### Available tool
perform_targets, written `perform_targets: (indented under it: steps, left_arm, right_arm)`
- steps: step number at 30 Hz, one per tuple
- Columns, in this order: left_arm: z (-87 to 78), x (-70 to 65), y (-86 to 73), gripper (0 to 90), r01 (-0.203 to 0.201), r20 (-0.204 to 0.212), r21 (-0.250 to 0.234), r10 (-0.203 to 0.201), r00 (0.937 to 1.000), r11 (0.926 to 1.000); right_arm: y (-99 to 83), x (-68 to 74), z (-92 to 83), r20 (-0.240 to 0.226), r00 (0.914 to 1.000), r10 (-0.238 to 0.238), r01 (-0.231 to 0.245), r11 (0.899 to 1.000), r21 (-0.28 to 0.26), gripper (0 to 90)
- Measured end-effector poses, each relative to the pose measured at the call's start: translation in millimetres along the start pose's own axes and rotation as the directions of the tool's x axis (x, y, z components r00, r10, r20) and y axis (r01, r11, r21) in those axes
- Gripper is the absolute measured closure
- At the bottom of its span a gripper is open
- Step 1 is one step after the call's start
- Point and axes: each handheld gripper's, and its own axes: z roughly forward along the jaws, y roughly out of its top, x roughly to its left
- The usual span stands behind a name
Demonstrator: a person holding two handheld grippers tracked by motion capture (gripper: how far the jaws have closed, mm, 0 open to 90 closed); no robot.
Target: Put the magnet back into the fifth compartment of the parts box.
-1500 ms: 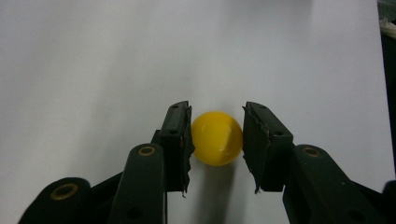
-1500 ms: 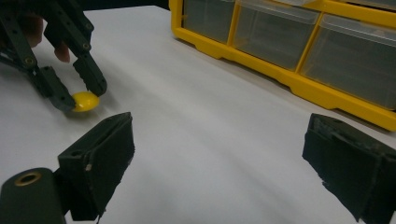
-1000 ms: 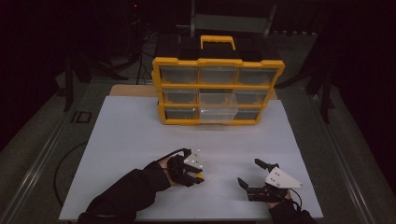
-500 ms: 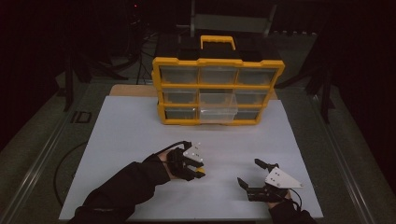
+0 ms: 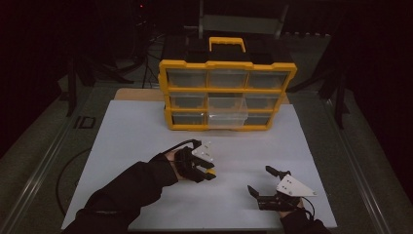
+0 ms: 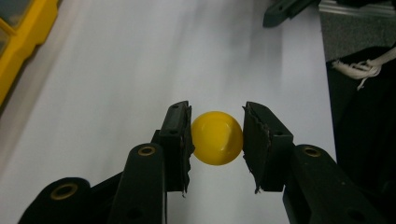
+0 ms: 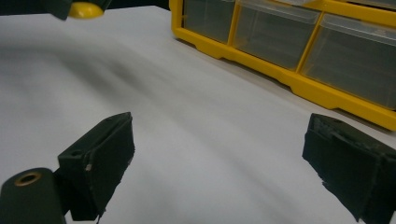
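Nearest us, two grippers, one per hand. Our right gripper (image 5: 265,183) sits low at the near right of the white table sheet (image 5: 146,131), jaws spread wide, nothing between them; in the right gripper view we see only bare sheet between its two black pads (image 7: 100,161). Right hand (image 5: 292,214) barely enters at the bottom edge.

Our left gripper (image 5: 207,173) is a bit farther in, left of centre, held by a dark-sleeved left hand (image 5: 178,161). Jaws are clamped on one yellow ball (image 6: 217,137); in the left gripper view both pads touch the ball's sides, and the ball sits above the sheet, not resting on it. In the high view we see a yellow sliver at the jaw tips. In the right gripper view the same ball shows at top left, held clear of the sheet.

Two grippers well apart from each other, bare sheet between.

Far end: one yellow organiser case (image 5: 226,95), standing upright at the sheet's back edge, black top with one yellow handle (image 5: 227,44). We count nine clear drawers, three rows of three. One drawer (image 5: 227,114), middle column, is pulled forward out of the face; which row, we cannot tell. The other eight are flush.
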Motion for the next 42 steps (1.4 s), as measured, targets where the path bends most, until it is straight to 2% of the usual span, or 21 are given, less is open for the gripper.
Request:
perform_targets:
  steps: [7, 25, 29, 34, 42]
  left_arm:
    - [-11.3, 6.6, 11.1, 63.1, -0.013, -0.006, -0.014, 0.012, 0.9999, 0.9998]
    - [-36.3, 27.1, 38.5, 63.1, 0.000, -0.016, -0.057, 0.000, 0.9999, 0.9983]
    - [-39.1, 29.7, 45.1, 63.1, -0.012, -0.015, -0.047, 0.012, 0.9998, 0.9988]
    - [-43.3, 32.9, 51.6, 63.1, -0.017, -0.015, -0.061, 0.016, 0.9998, 0.9980]
    - [-49.8, 37.7, 60.0, 63.1, -0.004, -0.030, -0.086, 0.001, 0.9995, 0.9963]
  right_arm:
    - [-0.1, 0.4, 0.0, 0.000, 1.0000, 0.001, -0.001, 1.000, 0.001, 8.9]
    - [-0.1, 0.9, 0.3, -0.002, 1.0000, 0.000, 0.000, 1.000, 0.003, 8.9]
    - [-0.2, 0.6, 0.3, -0.002, 1.0000, 0.001, -0.001, 1.000, 0.002, 8.9]
    - [0.0, 0.8, -0.2, -0.001, 1.0000, 0.002, -0.002, 1.000, 0.001, 8.9]
    - [0.3, 0.7, -0.4, -0.004, 1.0000, 0.003, -0.003, 1.000, -0.003, 8.9]
